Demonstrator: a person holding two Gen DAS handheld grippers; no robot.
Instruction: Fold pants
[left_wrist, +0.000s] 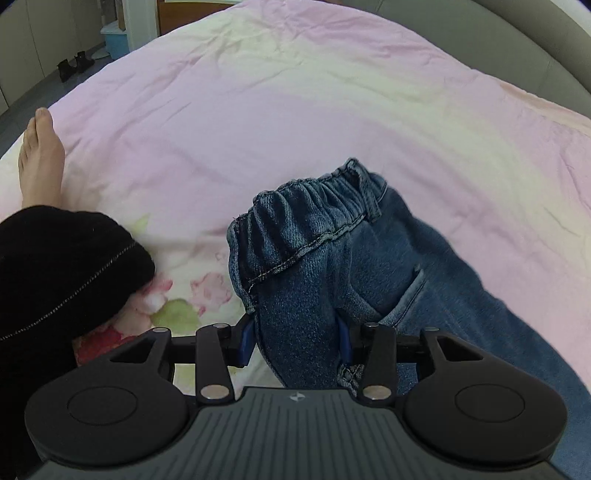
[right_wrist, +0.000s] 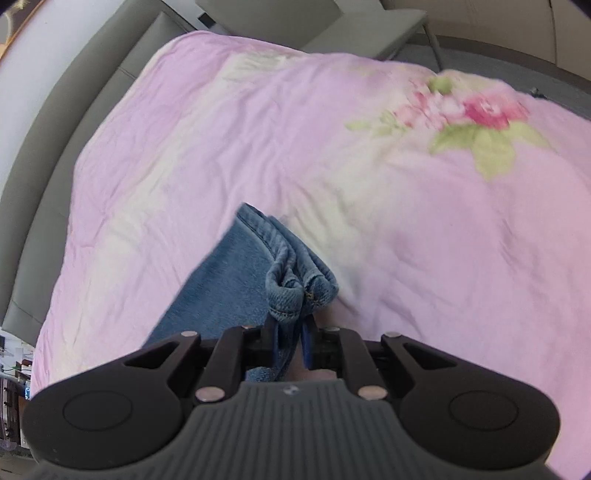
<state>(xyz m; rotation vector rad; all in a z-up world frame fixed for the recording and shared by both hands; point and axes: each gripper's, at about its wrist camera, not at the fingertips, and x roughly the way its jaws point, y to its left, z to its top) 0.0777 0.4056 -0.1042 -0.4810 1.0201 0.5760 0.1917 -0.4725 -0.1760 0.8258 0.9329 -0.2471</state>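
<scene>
Gripping pants (left_wrist: 314, 280): left tongs (left_wrist: 297, 341) part-closed on denim below the elastic waistband (left_wrist: 306, 218); right tongs (right_wrist: 291, 341) pinched nearly closed on bunched leg hems (right_wrist: 303, 288). Garment raised over pink bedspread (left_wrist: 258, 110). Risk: thick bunched hems slipping free, spoiling alignment.

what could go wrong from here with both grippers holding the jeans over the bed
The left gripper pinches a thick bunch of the jeans near the waistband, so layers may slip out unevenly. The right gripper grips only the bunched cuffs, which could pull free and ruin the fold.
</scene>
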